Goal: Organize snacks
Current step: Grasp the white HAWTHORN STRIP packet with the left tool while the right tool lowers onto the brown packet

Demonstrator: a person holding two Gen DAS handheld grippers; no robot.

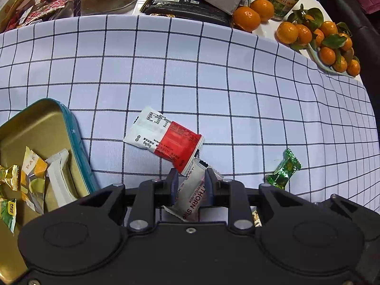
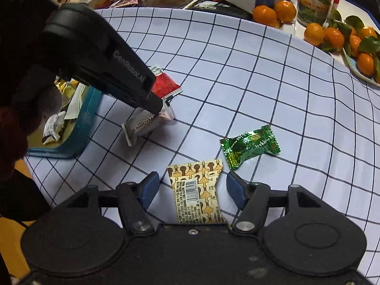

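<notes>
I'm mid-sort, snacks going into the tin (image 1: 71, 128). Left gripper (image 1: 191, 180) is clamping the hawthorn strip (image 1: 193, 194) on the cloth (image 1: 213, 83), jaws narrow; next it needs a lift and a carry to the tin beside it. Right gripper (image 2: 191, 187) is straddling the gold bar (image 2: 197, 190), jaws roughly half open, pads not touching it.

Light: I see even, fairly bright indoor light on the checked cloth (image 1: 213, 83).
Shadows: soft and short.
Glare: glints on the green candy wrapper (image 2: 249, 146).
Distortion: my fisheye bends the grid lines near the edges.
Focus: far clutter looks slightly soft.
</notes>
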